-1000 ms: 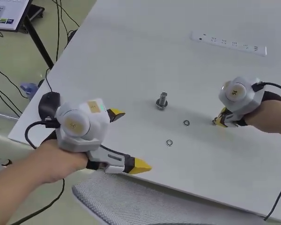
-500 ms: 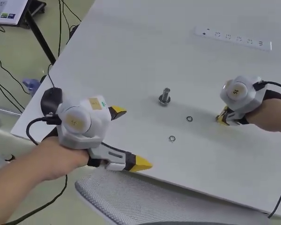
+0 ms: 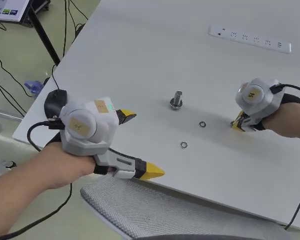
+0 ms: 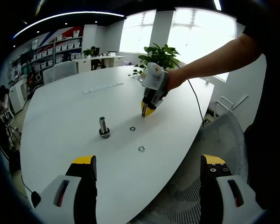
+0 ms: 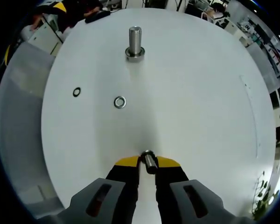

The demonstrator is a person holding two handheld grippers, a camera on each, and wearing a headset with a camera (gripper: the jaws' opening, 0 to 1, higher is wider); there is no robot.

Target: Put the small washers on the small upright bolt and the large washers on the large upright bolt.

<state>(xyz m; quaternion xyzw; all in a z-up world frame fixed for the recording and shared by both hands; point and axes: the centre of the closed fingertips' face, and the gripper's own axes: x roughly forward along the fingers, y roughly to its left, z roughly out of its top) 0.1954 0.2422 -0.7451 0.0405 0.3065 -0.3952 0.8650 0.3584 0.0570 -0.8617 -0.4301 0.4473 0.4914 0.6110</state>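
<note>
- Head view: the left gripper [image 3: 140, 143] was at 8 o'clock, held in a hand over the near edge of the white table [image 3: 140, 55]. Its jaws were spread wide with nothing between them.
- The large bolt [image 3: 176, 99] stood upright on its head near the middle of the table.
- The inner washer [image 3: 202, 124] lay flat at 4 o'clock of that bolt. The edge washer [image 3: 183, 145] lay flat at 6 o'clock of it. The two were apart from each other and from the bolt.
- The right gripper [image 3: 237, 126] was at 3 o'clock, tips down at the tabletop. A power strip [image 3: 250, 40] lay at 1 o'clock, well apart.
- Left gripper view: the left gripper [image 4: 148, 161] had both yellow tips far apart at the bottom, empty.
- The large bolt [image 4: 103, 127] stood at 10 o'clock of centre. The inner washer [image 4: 132, 128] and edge washer [image 4: 141, 149] lay just right of it. The right gripper [image 4: 146, 112] pointed down at 12 o'clock of the washers.
- Right gripper view: the right gripper [image 5: 148, 163] had its jaws closed on the small bolt [image 5: 147, 156], pinched between the yellow tips at 6 o'clock. I could not tell whether it touched the table.
- The large bolt [image 5: 135, 42] stood at 12 o'clock. The inner washer [image 5: 120, 101] lay between it and the tips. The edge washer [image 5: 76, 92] lay at 9 o'clock of the inner washer.
</note>
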